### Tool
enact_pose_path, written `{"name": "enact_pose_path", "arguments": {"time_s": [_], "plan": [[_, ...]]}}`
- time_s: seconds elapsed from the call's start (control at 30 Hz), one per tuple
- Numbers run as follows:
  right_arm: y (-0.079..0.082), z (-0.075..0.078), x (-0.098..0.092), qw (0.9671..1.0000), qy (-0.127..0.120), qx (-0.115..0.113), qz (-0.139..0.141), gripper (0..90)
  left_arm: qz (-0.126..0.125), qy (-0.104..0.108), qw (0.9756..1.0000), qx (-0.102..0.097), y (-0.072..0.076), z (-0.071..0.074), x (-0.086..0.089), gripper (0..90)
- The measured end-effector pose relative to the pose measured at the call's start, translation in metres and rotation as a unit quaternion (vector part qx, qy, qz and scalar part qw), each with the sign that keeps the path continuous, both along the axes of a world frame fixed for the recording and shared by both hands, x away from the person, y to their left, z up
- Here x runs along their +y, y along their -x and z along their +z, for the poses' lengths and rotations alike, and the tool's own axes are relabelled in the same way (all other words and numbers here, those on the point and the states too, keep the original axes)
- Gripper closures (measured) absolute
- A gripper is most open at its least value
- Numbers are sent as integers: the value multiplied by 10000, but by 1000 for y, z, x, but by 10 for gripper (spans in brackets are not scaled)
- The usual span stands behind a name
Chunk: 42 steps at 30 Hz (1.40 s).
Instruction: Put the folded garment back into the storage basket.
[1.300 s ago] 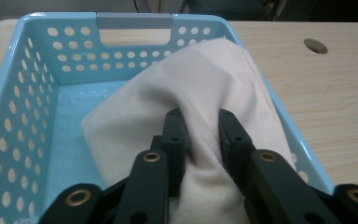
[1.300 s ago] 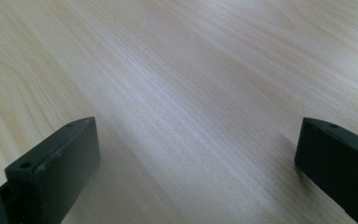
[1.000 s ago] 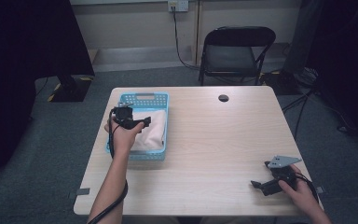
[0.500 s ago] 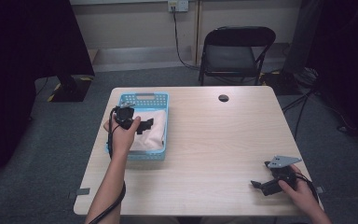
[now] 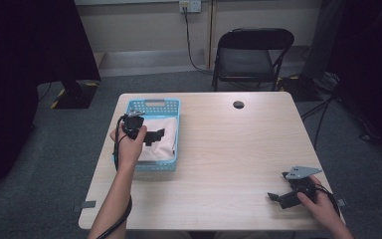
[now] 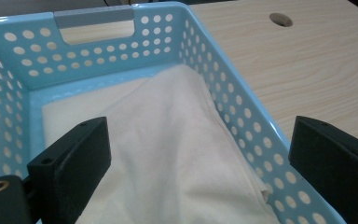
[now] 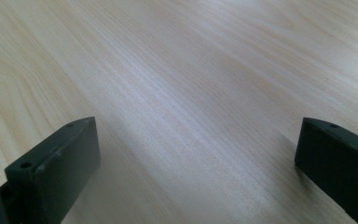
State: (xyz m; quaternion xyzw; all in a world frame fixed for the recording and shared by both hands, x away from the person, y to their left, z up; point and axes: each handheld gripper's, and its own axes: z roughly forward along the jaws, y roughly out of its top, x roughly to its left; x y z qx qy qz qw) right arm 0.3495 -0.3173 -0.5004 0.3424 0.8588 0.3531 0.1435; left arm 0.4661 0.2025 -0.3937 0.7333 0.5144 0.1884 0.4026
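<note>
A light blue perforated basket (image 5: 171,107) stands on the left part of the wooden table, and a folded white cloth (image 5: 162,144) lies inside it. My left gripper (image 5: 157,135) hovers over the cloth, held by a hand at the basket's left side. In the left gripper view its jaws stand wide open above the cloth (image 6: 177,154), with the basket wall (image 6: 98,51) beyond. My right gripper (image 5: 277,197) rests low at the table's front right corner. Its jaws are open over bare wood.
The table (image 5: 229,149) has a round cable hole (image 5: 238,104) near its far edge. A black folding chair (image 5: 251,57) stands behind the table. Cables trail on the floor at the right.
My left gripper has moved a little further over the basket and cloth, its jaws open. The right gripper has stayed in place.
</note>
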Motion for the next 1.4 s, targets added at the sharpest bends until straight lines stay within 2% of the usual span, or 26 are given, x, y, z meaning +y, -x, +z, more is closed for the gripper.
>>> {"name": "enact_pose_path", "arguments": {"time_s": [0.8,1.07,1.4], "plan": [[0,0,0,10000,0,0,-1,0,-389,94,9992,-31,15,3,-6,51],[0,0,0,10000,0,0,0,0,-461,189,9987,-49,22,5,-3,50],[0,0,0,10000,0,-1,0,0,-580,151,9982,-82,32,6,0,50]]}}
